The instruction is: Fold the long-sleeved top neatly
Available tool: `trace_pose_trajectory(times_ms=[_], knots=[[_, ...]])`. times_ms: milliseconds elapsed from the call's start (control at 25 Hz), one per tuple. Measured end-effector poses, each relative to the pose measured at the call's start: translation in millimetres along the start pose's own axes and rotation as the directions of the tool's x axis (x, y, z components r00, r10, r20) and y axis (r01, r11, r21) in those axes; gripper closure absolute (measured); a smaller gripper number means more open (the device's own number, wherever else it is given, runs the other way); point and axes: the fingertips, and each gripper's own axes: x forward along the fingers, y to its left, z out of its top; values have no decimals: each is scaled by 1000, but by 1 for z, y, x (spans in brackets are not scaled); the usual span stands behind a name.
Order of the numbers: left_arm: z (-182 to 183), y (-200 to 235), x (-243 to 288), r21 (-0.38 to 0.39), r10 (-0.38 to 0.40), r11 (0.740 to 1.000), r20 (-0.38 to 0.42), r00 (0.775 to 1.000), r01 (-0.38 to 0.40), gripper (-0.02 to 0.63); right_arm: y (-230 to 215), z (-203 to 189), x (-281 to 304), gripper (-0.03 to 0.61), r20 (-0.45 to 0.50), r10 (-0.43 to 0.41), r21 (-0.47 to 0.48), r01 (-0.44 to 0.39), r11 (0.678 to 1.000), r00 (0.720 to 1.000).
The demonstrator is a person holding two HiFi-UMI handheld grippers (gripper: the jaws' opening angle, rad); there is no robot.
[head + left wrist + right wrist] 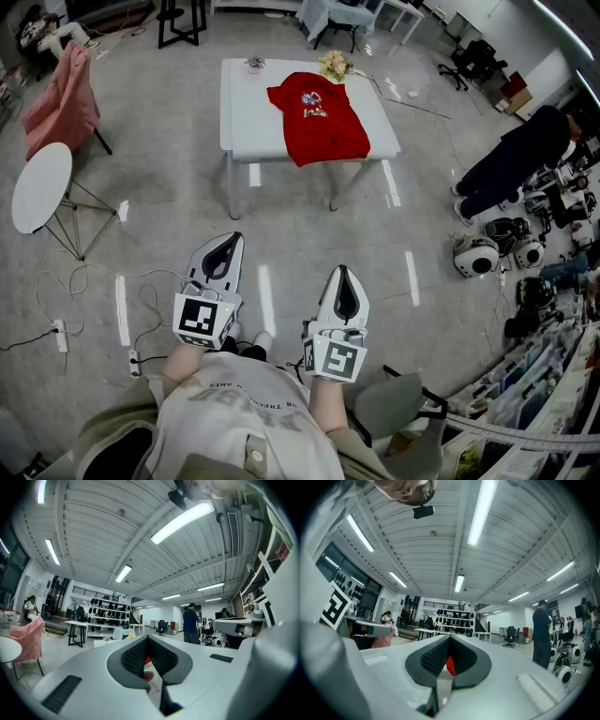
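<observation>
A red long-sleeved top (317,117) with a printed chest lies spread on a white table (248,103) across the room, its hem hanging over the near edge. Both grippers are held close to the person's body, well short of the table, pointing level toward it. The left gripper (228,242) is shut with nothing in it, and the right gripper (344,272) is likewise shut and empty. In the left gripper view (147,639) and the right gripper view (450,639), the jaws meet, and a red sliver of the top (449,665) shows through the gap.
A small bunch of flowers (333,64) lies at the table's far edge. A pink-draped chair (61,98) and a round white side table (42,186) stand at left. Cables and a power strip (61,335) lie on the floor. A person (520,155) stands at right near equipment (475,255).
</observation>
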Motion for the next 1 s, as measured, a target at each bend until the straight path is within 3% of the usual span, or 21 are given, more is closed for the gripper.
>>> trace_pose_trajectory(times_ms=[640,800,960,1000], knots=[[-1,16,17,12,-33,999,-18,999,33,603,9,-3,20,580,-12,-23,5,23,1000,1000],[4,26,25,22,-66,998,-33,997,67,601,13,-1,29,580,-10,-34,45,35,998,999],[6,40,36,22,-102,994,-51,993,103,598,18,-5,40,578,9,21,180,-22,984,1000],[6,43,40,12,-123,992,-61,991,124,577,20,-6,44,479,10,42,209,-44,977,999]])
